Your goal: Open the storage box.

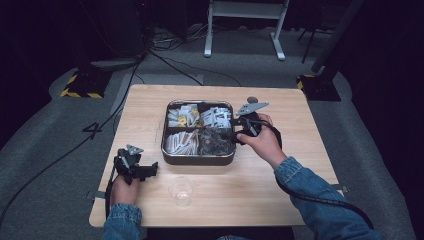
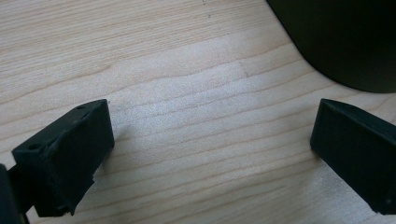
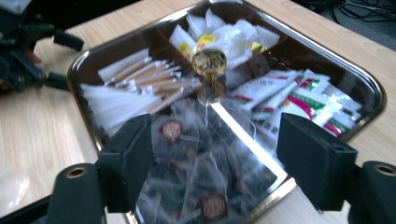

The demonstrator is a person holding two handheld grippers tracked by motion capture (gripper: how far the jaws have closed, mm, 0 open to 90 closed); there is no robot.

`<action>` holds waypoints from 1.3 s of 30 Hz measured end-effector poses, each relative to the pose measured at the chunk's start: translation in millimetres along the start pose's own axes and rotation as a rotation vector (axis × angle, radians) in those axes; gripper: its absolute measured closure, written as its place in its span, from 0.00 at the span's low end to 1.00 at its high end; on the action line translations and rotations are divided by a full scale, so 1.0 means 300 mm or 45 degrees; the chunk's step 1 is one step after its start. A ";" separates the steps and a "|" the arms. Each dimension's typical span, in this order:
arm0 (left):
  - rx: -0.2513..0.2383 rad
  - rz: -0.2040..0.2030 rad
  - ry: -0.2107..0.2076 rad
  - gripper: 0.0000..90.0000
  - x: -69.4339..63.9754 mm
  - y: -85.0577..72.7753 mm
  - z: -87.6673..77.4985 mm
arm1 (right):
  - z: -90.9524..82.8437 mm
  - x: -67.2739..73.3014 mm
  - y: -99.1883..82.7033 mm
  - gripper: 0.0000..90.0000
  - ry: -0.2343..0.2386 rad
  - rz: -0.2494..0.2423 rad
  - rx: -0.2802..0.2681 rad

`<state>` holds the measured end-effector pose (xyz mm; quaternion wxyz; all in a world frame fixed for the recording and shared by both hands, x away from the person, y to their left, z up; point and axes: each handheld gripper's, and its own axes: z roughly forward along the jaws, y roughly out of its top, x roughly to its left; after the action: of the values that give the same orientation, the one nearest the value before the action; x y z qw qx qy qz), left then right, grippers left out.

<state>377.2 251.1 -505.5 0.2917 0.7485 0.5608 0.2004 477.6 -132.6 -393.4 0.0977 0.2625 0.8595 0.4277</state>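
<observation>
A person is holding the right gripper (image 1: 234,131) over the right edge of a square metal tray (image 1: 170,150) in the middle of a wooden table (image 1: 300,165), its jaws spread wide above the dark clear-wrapped packets (image 3: 205,177) in the tray's near right compartment. The tray's other compartments are holding paper-wrapped sticks (image 3: 144,77), white sachets (image 3: 233,32) and red-and-green printed sachets (image 3: 299,100), around a brass knob (image 3: 209,60) at the centre. The left gripper (image 1: 150,171) is resting low near the table's front left corner with its jaws also wide apart over bare wood, and a clear plastic cup (image 1: 180,190) is standing just to its right, in front of the tray.
</observation>
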 end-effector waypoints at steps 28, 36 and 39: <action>-0.002 -0.007 0.003 0.00 0.009 0.006 0.005 | 0.268 -0.012 0.089 0.43 -0.006 0.018 0.053; -0.003 -0.008 0.004 0.00 0.009 0.007 0.006 | 0.334 -0.004 0.096 0.50 -0.013 -0.003 0.078; -0.003 -0.007 0.004 0.00 0.009 0.007 0.006 | 0.359 0.006 0.099 0.54 -0.012 -0.012 0.091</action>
<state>380.5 253.1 -505.5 0.2923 0.7462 0.5632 0.2012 529.3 -43.2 -436.2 0.0945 0.2638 0.8749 0.3950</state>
